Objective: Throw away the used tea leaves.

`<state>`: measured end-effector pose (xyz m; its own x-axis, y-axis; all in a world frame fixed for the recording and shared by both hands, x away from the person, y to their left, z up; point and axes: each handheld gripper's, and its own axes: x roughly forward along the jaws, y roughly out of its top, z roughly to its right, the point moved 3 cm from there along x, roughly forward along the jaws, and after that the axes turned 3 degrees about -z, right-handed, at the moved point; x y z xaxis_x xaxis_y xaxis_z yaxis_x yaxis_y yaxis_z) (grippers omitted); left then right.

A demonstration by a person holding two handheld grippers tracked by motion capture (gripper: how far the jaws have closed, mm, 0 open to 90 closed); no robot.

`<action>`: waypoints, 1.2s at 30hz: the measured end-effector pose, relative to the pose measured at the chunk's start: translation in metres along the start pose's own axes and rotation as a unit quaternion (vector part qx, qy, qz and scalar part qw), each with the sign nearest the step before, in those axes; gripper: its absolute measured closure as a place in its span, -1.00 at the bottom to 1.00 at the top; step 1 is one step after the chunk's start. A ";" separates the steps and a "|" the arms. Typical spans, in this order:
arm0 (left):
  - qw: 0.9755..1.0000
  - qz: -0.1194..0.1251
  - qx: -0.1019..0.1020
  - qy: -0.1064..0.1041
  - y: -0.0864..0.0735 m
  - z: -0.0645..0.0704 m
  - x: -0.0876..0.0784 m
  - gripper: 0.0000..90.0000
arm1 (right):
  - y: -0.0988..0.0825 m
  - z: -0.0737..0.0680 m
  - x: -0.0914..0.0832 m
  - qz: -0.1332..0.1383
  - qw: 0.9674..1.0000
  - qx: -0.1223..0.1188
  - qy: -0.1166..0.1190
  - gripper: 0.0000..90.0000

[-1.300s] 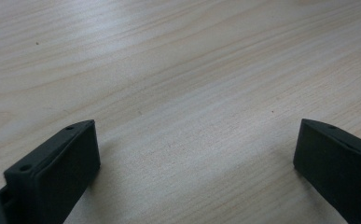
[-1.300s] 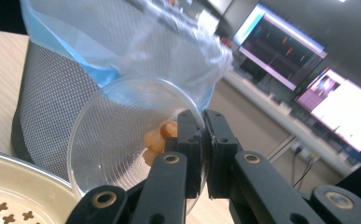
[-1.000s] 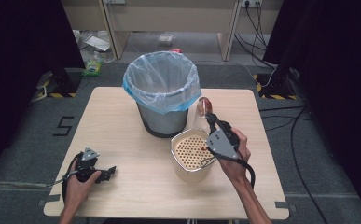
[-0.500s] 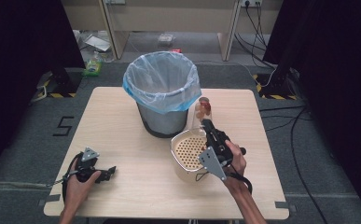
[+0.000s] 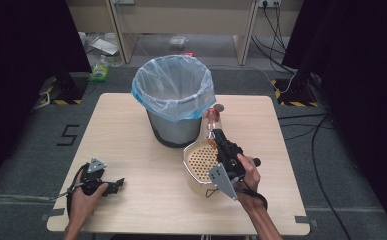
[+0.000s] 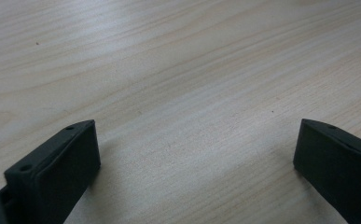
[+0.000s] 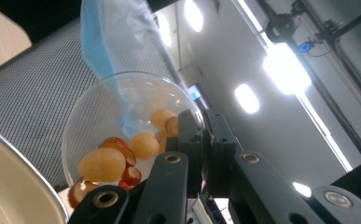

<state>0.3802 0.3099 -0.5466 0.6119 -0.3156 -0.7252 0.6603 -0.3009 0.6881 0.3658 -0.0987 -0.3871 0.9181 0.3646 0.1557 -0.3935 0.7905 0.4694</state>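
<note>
My right gripper is shut on the rim of a small clear glass bowl, held on edge between the bin and a white perforated strainer bowl. In the right gripper view the glass bowl holds yellow and red fruit pieces that lie against its lower side, with my right gripper clamped on the rim. The strainer's rim shows at bottom left. My left gripper rests open on the table at the front left, nothing between its jaws.
A grey mesh bin lined with a blue plastic bag stands at the table's middle back, just behind the strainer. Bare wooden table lies between the two grippers. Cables and boxes lie on the floor beyond.
My right hand has drawn back toward the front edge and rolled, so the glass bowl is tipped more steeply above the strainer. The left gripper has stayed still.
</note>
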 end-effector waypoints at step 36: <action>1.000 0.000 0.002 0.000 0.000 0.000 0.000 -1.00 | -0.002 -0.020 0.002 0.018 0.998 -0.043 -0.039 0.94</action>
<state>0.3798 0.3098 -0.5466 0.6114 -0.3161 -0.7254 0.6589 -0.3043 0.6879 0.3673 -0.0894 -0.4053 0.9031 0.3560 0.2400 -0.4253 0.8186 0.3860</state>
